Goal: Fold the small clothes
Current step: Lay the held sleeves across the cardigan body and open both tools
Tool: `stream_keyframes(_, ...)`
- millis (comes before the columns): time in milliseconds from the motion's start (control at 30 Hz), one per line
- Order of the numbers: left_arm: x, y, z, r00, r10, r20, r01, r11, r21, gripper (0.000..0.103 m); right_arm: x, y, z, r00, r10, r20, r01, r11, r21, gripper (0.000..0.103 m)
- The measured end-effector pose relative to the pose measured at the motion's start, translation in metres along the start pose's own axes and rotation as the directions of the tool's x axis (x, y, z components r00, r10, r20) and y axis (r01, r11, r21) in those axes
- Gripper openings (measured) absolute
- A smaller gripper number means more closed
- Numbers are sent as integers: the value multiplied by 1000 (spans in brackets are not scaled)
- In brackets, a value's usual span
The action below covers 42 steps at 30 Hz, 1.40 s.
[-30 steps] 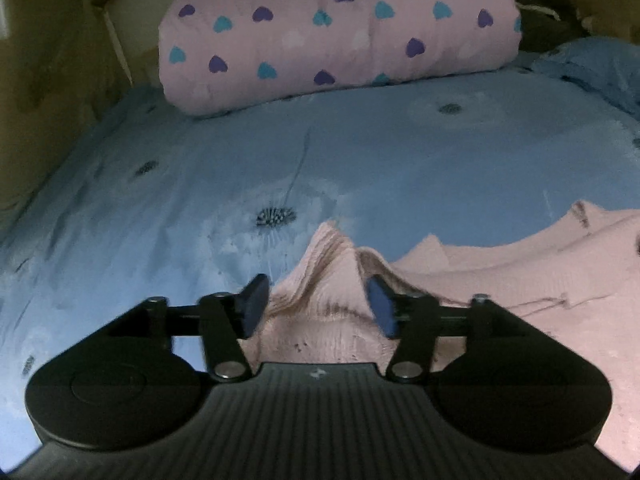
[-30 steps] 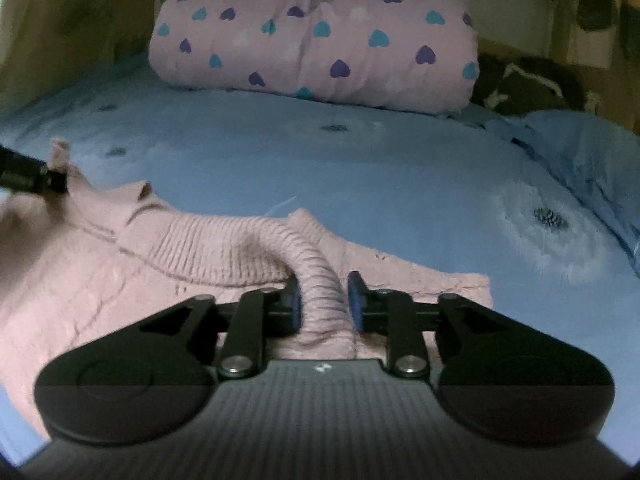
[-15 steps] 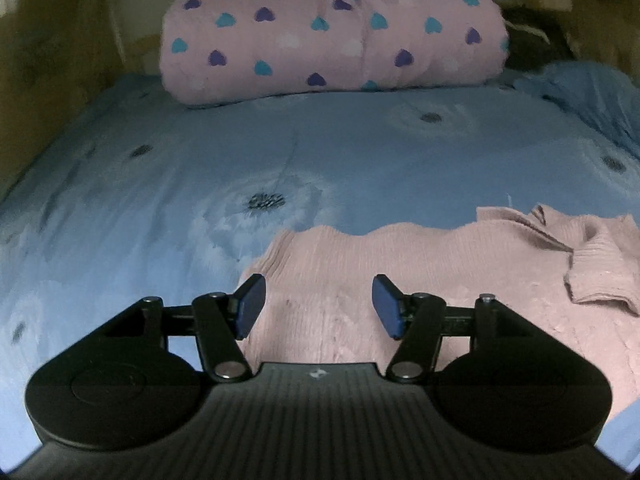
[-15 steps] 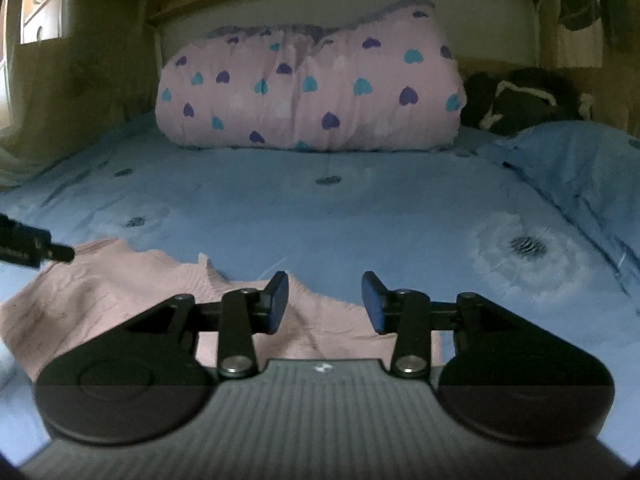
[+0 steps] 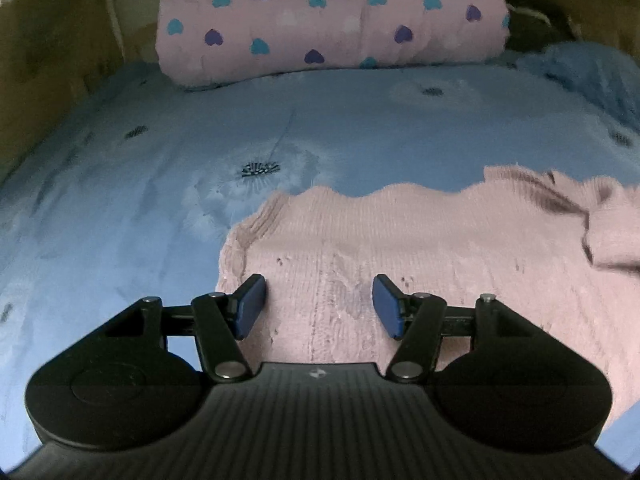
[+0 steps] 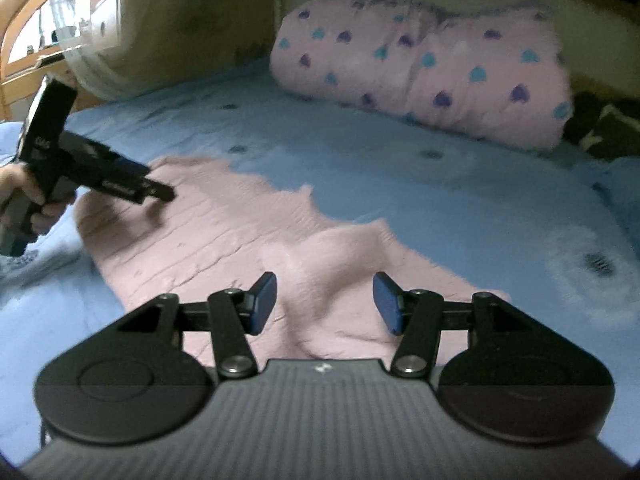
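Sweater, pink knit, lying spread across lower centre and right of left wrist frame, flat on blue bedsheet. Same sweater running from centre left down to bottom centre of right wrist frame. Looks soft, light, floppy; no stiffness, likely to sag and stretch when lifted. Fuzzy ribbed knit, so probably grippy against pads, not slippery. Not fragile, though loose knit could snag on a fingertip.

Left gripper released, jaws wide apart, hovering over the left portion of the sweater, nothing between the pads. Same left gripper also visible at centre left of right wrist frame, held by hand, tip over the far end of the sweater; contact with fabric cannot be told. Right gripper released too, jaws spread, over a raised bunched ridge of fabric at lower centre.

Best hold, as a judgement: pinch a ribbed edge or corner with each gripper, not the flat middle, since the middle offers nothing to bite. Wavy far edge at centre of left wrist frame looks graspable. Folded-over piece, maybe a sleeve, at right edge of left wrist frame, blurred.

Containers: none visible. Heart-print pillow at top centre, well apart from sweater.
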<state>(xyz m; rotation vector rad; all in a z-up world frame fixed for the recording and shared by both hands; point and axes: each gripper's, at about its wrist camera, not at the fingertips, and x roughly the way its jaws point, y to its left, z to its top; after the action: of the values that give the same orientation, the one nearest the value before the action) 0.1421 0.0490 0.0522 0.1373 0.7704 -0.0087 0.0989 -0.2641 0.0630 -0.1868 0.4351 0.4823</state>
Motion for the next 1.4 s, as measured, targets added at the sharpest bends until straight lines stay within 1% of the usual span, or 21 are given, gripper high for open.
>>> stream_keyframes(133,5,9,-2,1000,-25,-18,24,999,-41,75,16,3,-1,999,-3,-35,2,1000,-17,55)
stream_keyframes(267,8,11,-4,999,-27,-26,26,998,-58,76,34,12,-4,996,-60,-66,56,996,-65,54)
stream_keyframes(300,7,11,-4,999,-27,-25,25,998,-58,76,36,13,-4,995,-74,-59,70,995,-65,45)
stream_keyframes(333,7,10,-4,999,-25,-24,24,998,-56,76,38,11,-3,995,-92,-48,90,995,-45,18)
stream_keyframes(367,6,10,-5,999,-24,-23,23,998,-56,77,39,7,1,991,-130,-37,130,992,-5,13)
stream_keyframes(400,6,10,-5,999,-24,-23,22,998,-57,77,39,2,4,984,-174,-22,175,984,35,16)
stream_keyframes(467,7,10,-4,999,-23,-24,21,998,-57,77,35,-12,8,956,-293,26,287,950,125,17)
stream_keyframes(567,8,9,-3,999,-20,-25,19,998,-56,77,31,-37,5,880,-474,8,459,857,236,18)
stream_keyframes(667,8,9,-3,1000,-17,-24,15,999,-52,77,26,-57,-3,830,-556,-42,541,784,303,19)
stream_keyframes(767,7,9,-3,1000,-14,-23,12,999,-49,77,19,-67,-6,789,-609,-74,592,725,352,19)
stream_keyframes(800,7,9,-3,1000,-13,-23,12,999,-50,77,16,-68,-6,790,-609,-73,589,719,369,19)
stream_keyframes(833,7,9,-3,1000,-14,-23,13,999,-50,77,12,-69,-6,803,-593,-60,567,730,381,19)
stream_keyframes(933,7,9,-3,1000,-13,-23,12,999,-48,77,2,-62,-4,880,-475,23,431,817,384,19)
stream_keyframes(1000,7,8,-3,1000,-10,-23,9,999,-45,77,3,-57,-4,923,-384,39,344,864,369,19)
stream_keyframes(1067,6,7,-4,1000,-9,-24,8,999,-42,77,13,-57,-6,939,-343,-15,324,873,365,19)
stream_keyframes(1100,6,8,-3,1000,-9,-23,8,999,-43,77,20,-58,-8,937,-346,-53,341,867,364,17)
stream_keyframes(1167,5,8,-4,1000,-9,-24,8,999,-47,77,32,-63,-18,911,-385,-148,413,839,354,12)
stream_keyframes(1267,2,8,-3,1000,-9,-19,8,999,-47,77,31,-67,-21,889,-437,-139,457,821,341,12)
stream_keyframes(1333,0,8,-3,1000,-14,-20,13,999,-48,77,25,-69,-21,855,-498,-147,516,781,352,19)
stream_keyframes(1367,-1,9,-4,999,-23,-22,22,999,-50,77,20,-70,-21,844,-514,-152,531,764,367,19)
stream_keyframes(1400,-3,9,-4,999,-33,-21,32,998,-47,77,16,-71,-22,849,-507,-152,522,759,389,19)
